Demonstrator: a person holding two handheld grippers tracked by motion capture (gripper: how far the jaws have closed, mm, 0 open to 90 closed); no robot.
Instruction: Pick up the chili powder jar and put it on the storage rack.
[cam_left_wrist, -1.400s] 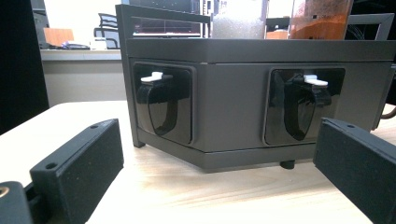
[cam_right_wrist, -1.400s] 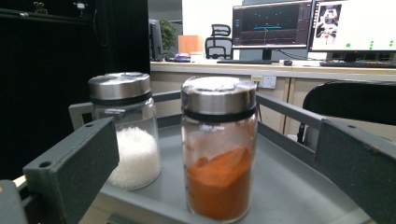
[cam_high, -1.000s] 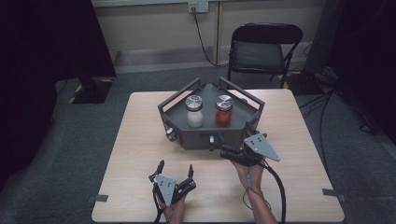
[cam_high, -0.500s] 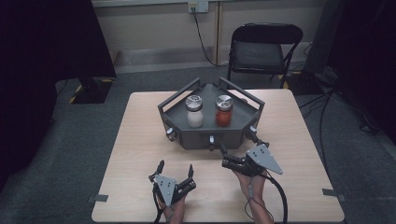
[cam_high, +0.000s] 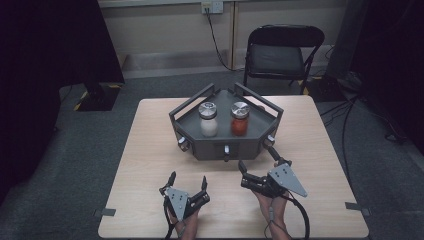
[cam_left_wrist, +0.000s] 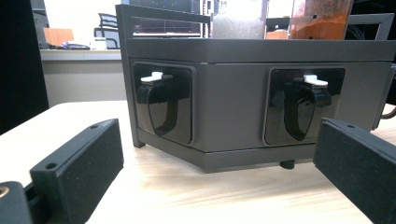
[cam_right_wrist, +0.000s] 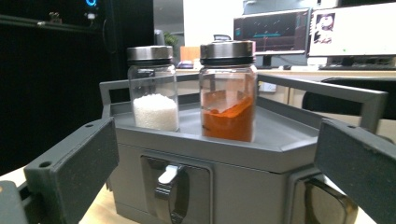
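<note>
A dark grey six-sided tray stand (cam_high: 210, 148) sits mid-table with two steel-lidded jars upright on it. One jar holds white grains (cam_high: 208, 120), the other orange powder (cam_high: 240, 120). My left gripper (cam_high: 188, 178) rests open near the front edge, facing the stand's front wall (cam_left_wrist: 233, 93) and its two black latches (cam_left_wrist: 161, 105). My right gripper (cam_high: 256, 159) is open just short of the stand's front right corner, with nothing between its jaws. From that gripper (cam_right_wrist: 215, 172) I see the white jar (cam_right_wrist: 155, 88) and the orange jar (cam_right_wrist: 228, 91) above the stand's rim (cam_right_wrist: 275, 142).
Raised rails (cam_high: 192, 102) run along the tray's sides. A black folding chair (cam_high: 280, 52) stands behind the table, under a wall socket with a cable (cam_high: 212, 27). A cable trails from the right gripper over the front edge. Bare tabletop (cam_high: 150, 150) lies left of the stand.
My right gripper has drawn back from the stand's front right corner toward the person, still open. The left gripper has stayed put.
</note>
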